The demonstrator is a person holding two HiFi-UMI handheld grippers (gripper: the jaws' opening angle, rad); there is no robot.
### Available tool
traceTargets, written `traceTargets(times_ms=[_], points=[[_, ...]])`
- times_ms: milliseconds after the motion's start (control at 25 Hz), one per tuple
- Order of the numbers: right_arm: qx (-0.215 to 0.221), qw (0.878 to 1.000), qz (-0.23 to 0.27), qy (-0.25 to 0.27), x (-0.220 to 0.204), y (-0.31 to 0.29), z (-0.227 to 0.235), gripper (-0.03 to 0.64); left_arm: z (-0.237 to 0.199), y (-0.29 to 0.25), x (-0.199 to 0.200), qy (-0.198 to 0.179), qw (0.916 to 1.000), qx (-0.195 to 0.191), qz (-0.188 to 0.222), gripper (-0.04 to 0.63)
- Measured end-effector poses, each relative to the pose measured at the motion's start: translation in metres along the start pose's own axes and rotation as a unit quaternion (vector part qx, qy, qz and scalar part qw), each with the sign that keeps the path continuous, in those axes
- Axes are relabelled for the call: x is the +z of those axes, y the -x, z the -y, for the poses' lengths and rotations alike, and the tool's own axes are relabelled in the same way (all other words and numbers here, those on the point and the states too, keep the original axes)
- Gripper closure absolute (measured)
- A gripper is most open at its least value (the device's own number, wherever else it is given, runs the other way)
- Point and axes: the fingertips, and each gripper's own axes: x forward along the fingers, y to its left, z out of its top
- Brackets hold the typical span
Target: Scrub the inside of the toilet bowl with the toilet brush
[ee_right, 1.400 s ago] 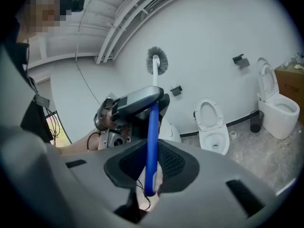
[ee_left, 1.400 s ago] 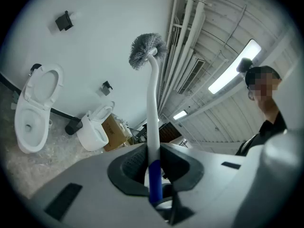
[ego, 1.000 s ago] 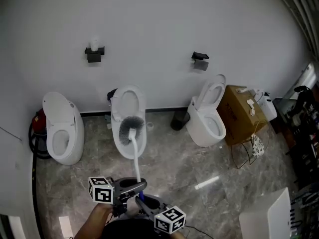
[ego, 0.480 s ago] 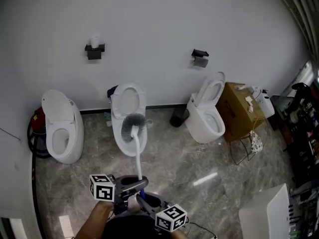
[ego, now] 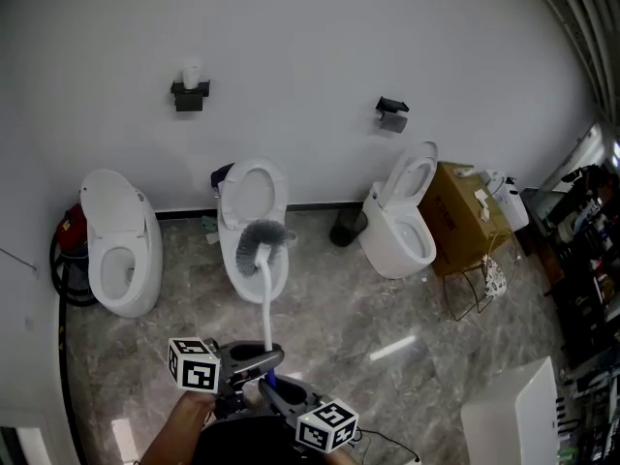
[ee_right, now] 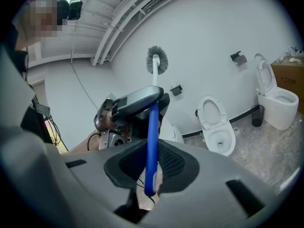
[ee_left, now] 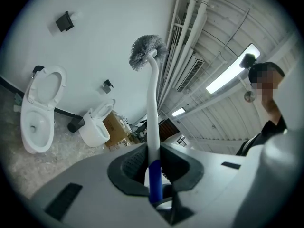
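Head view: three toilets stood along the wall, the left toilet [ego: 116,260] with its lid down, the middle toilet [ego: 254,223] and the right toilet [ego: 402,226] with lids up. Two dark holders [ego: 189,95] hung on the wall above, and one cardboard box [ego: 465,223] sat just beside the right toilet. One brush [ego: 263,289] rose from both tools, its bristles overlapping the middle bowl in this view. The left gripper [ego: 257,361] and right gripper [ego: 278,391] sat close together low in the picture, two marker cubes [ego: 194,364] in all.

Left gripper view: jaws pinched the brush where its white shaft met the blue grip. The bristle head stood up in the air, well clear of any bowl. Two toilets showed here.

Right gripper view: jaws pressed onto the blue grip's lower end, just below the left gripper. Two open toilets were in plain sight. No print on the box could be read.
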Motion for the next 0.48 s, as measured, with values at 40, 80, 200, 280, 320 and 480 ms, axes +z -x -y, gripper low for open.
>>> traceTargets(times_ms=[40,80,200,280,320,480], points=[[0.001,1.000,0.001,-0.004,0.001,-0.002,-0.001,0.552,-0.001,0.002,0.001,-0.001,1.0000,0.002,-0.001,0.535],[0.002,1.000,0.002,-0.008,0.002,-0.004,-0.002,0.552,-0.001,0.002,0.003,-0.001,1.0000,0.002,-0.001,0.535],[0.003,1.000,0.001,-0.012,0.004,-0.011,0.000,0.552,-0.006,0.003,0.008,0.001,1.0000,0.001,0.001,0.537],[0.001,1.000,-0.001,-0.011,0.006,-0.016,0.005,0.552,-0.013,0.002,0.012,0.003,1.0000,0.003,0.000,0.537],[0.001,1.000,-0.002,-0.011,0.008,-0.019,0.008,0.552,-0.017,0.001,0.014,0.004,1.0000,0.004,-0.001,0.537],[0.005,1.000,-0.008,-0.015,0.015,-0.030,0.023,0.552,-0.034,-0.004,0.025,0.011,0.9999,0.008,0.002,0.537]])
